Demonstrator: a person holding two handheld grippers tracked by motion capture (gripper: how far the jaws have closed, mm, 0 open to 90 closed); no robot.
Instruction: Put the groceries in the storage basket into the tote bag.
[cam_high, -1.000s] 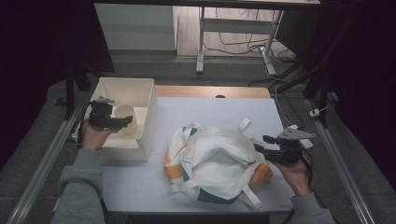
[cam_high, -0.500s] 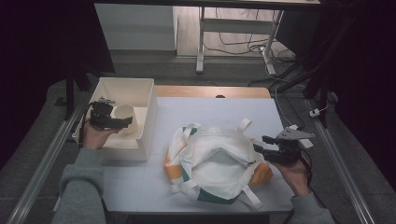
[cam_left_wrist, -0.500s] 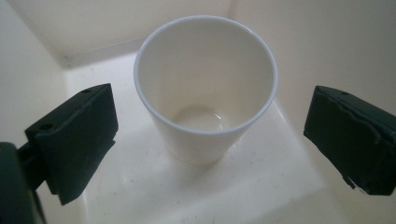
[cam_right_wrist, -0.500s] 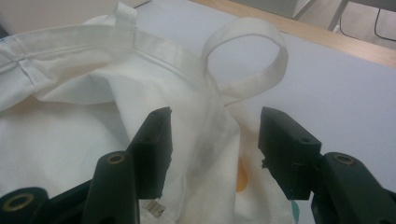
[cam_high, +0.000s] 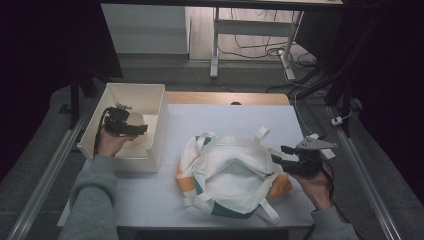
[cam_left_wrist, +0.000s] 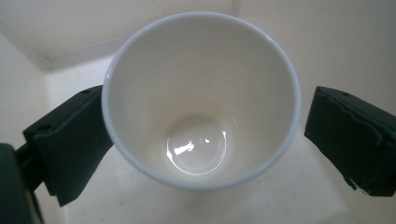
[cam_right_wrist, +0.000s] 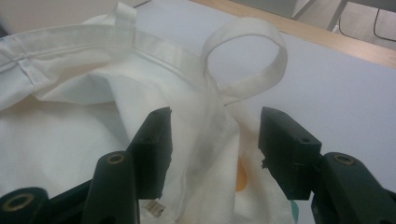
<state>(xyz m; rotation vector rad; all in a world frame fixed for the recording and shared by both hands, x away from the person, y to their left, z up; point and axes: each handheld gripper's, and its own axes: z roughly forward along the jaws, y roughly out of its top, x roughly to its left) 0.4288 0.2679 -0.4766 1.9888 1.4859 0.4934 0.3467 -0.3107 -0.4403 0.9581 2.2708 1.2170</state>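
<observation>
High view: we record a white rectangular plastic bin (cam_high: 150, 107) at the counter's (cam_high: 240, 117) left edge, with the left claw (cam_high: 131, 129) reaching inside it. A white fabric tote bag with orange and green panels (cam_high: 232, 175) lies mid-counter, mouth open upward; the right claw (cam_high: 276, 161) sits at its right rim.

Left gripper view: a white glossy ceramic cup (cam_left_wrist: 201, 100) stands upright in the bin, seen from above, directly between the spread jaws; one jaw appears to meet its wall, the other stands just apart.

Right gripper view: the bag's rim hem (cam_right_wrist: 205, 126) runs between the half-spread jaws, unpinched. We judge the left hand nearer the cup.
</observation>
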